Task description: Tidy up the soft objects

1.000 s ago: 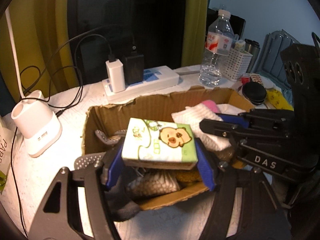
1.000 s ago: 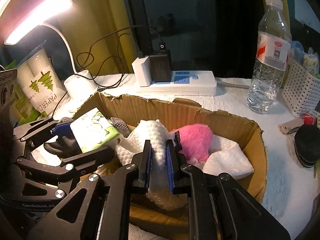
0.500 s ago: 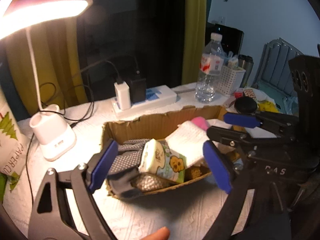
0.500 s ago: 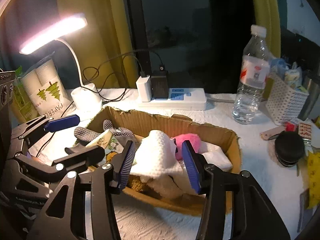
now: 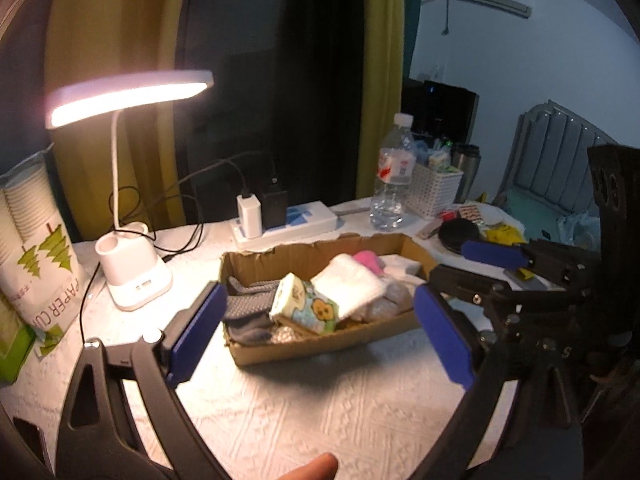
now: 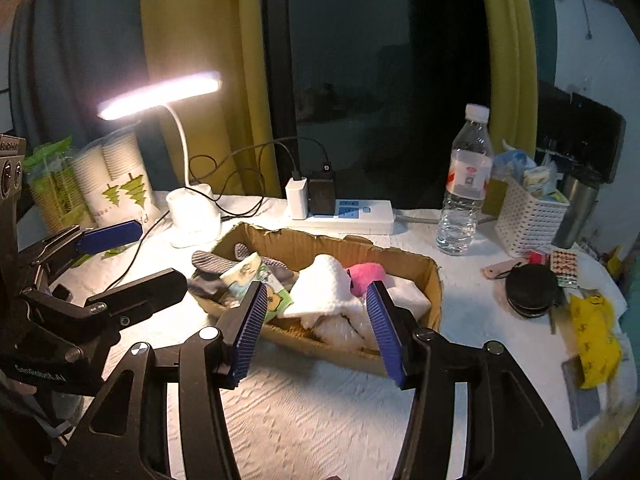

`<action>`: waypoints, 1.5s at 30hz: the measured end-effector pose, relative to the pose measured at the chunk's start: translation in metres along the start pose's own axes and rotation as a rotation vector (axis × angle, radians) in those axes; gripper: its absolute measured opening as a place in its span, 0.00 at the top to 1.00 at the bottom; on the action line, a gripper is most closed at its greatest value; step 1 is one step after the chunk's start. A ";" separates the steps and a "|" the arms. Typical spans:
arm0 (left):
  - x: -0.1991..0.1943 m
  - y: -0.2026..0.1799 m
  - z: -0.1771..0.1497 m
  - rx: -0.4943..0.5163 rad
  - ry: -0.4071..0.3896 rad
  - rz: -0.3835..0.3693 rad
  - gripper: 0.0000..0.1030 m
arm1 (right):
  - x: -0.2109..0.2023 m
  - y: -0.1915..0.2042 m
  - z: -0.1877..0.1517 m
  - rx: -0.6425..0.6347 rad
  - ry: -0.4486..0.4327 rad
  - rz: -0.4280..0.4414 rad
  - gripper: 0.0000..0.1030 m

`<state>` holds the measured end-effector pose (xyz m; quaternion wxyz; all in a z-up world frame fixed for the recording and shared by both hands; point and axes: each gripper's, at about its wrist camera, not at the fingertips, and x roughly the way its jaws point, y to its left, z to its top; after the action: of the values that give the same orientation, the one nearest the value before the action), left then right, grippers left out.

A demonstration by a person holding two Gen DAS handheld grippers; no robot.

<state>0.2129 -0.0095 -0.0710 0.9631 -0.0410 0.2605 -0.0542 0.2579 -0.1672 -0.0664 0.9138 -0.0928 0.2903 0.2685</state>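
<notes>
White desk (image 5: pixel 320 420) holds the cardboard box (image 5: pixel 320 344) of soft things, tissue pack (image 5: pixel 308 308) and white cloth (image 6: pixel 324 288) inside, so both tools, left tool (image 5: pixel 316 332) and right tool (image 6: pixel 320 320), are opening, empty.

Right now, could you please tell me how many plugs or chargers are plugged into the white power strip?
2: a white charger at the white power strip's left end, and a black adapter directly to its right, side by side.
</notes>
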 end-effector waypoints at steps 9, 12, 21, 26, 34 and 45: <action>-0.054 -0.011 -0.007 0.001 -0.071 0.020 0.07 | -0.057 0.013 -0.010 -0.009 -0.066 -0.039 0.45; -0.074 -0.016 -0.008 0.000 -0.094 0.020 0.07 | -0.075 0.017 -0.013 -0.006 -0.091 -0.048 0.44; -0.122 -0.029 -0.014 0.023 -0.139 0.043 0.07 | -0.128 0.029 -0.024 -0.006 -0.159 -0.086 0.42; -0.147 -0.037 -0.018 0.043 -0.179 0.063 0.07 | -0.154 0.036 -0.031 -0.011 -0.189 -0.106 0.40; -0.181 -0.041 -0.002 0.033 -0.243 0.052 0.07 | -0.197 0.036 -0.027 -0.007 -0.261 -0.144 0.30; -0.206 -0.055 0.012 0.071 -0.284 0.054 0.07 | -0.230 0.030 -0.020 0.011 -0.327 -0.181 0.23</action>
<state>0.0375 -0.0377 0.0473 0.9922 -0.0073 0.1205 -0.0312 0.0744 -0.2494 0.0508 0.9697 -0.0686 0.1297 0.1951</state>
